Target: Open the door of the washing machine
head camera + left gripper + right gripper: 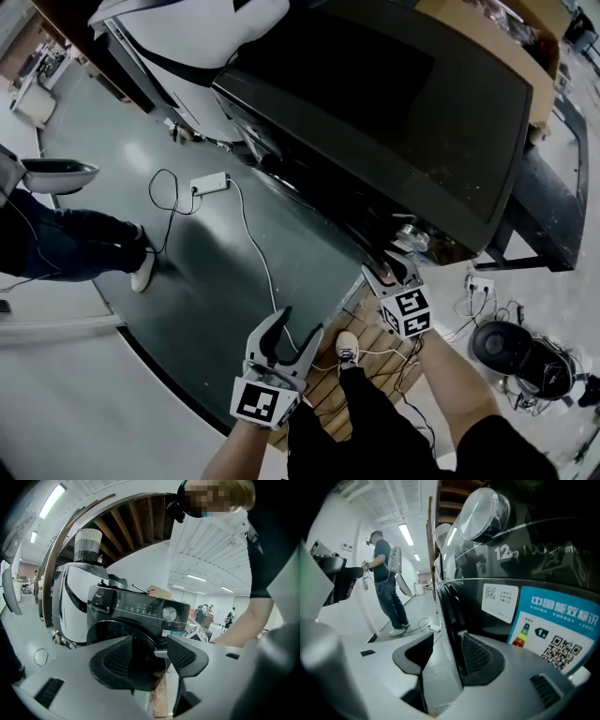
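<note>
A black front-loading washing machine (394, 103) fills the upper right of the head view, its round dark door (123, 637) facing me in the left gripper view. My right gripper (395, 270) is at the door's right side, open, with the door's edge (449, 620) standing between the jaws; the right pad (480, 658) lies against it, the left pad (412, 654) stands apart. My left gripper (298, 324) hangs open and holds nothing, lower and left, apart from the machine. Both pads of the left gripper (149, 656) frame the door from a distance.
A white power strip (208, 184) and its cable lie on the green floor. A white appliance (197, 37) stands left of the washer. A person (385, 578) stands on the floor at left. A wooden pallet (367, 349) lies under the washer's front. Cables and a black device (511, 352) lie at right.
</note>
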Motion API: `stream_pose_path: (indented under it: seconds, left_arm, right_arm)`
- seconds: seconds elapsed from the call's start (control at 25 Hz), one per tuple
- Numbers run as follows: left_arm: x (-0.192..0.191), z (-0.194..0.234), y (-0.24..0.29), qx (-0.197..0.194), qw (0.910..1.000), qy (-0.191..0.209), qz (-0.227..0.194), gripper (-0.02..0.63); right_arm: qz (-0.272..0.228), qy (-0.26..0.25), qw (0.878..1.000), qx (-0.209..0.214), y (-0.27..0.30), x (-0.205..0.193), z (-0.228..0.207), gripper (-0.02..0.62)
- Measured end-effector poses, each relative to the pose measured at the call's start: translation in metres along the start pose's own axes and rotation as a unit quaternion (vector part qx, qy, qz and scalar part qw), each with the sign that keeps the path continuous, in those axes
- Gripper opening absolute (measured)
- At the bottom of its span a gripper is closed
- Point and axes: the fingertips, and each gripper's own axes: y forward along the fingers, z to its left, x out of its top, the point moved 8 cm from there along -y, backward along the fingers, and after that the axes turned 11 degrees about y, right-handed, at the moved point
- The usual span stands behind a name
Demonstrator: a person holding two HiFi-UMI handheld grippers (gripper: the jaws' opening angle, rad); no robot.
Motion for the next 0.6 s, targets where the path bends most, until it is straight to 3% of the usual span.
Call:
stream_pose_path:
  seconds: [0.2,0.44,0.6]
  left_arm:
    - [-0.007,-0.001,-0.003,-0.009,0.9994,-0.012,0.032,0.232]
    - [-0.012,-0.001,-0.005,0.001,1.0,-0.009,0.004,0.232]
    - [-0.017,-0.004,-0.008,-0.003,0.9998,-0.014,0.011,0.232]
  right_arm:
    - [0.006,-0.005,1.0,-0.012,0.006,-0.004,0.0,0.172]
    - [0.005,0.0,0.999,-0.04,0.006,-0.003,-0.001,0.114]
    - [0.014,-0.009,0.999,-0.028,0.005,-0.006,0.006,0.106]
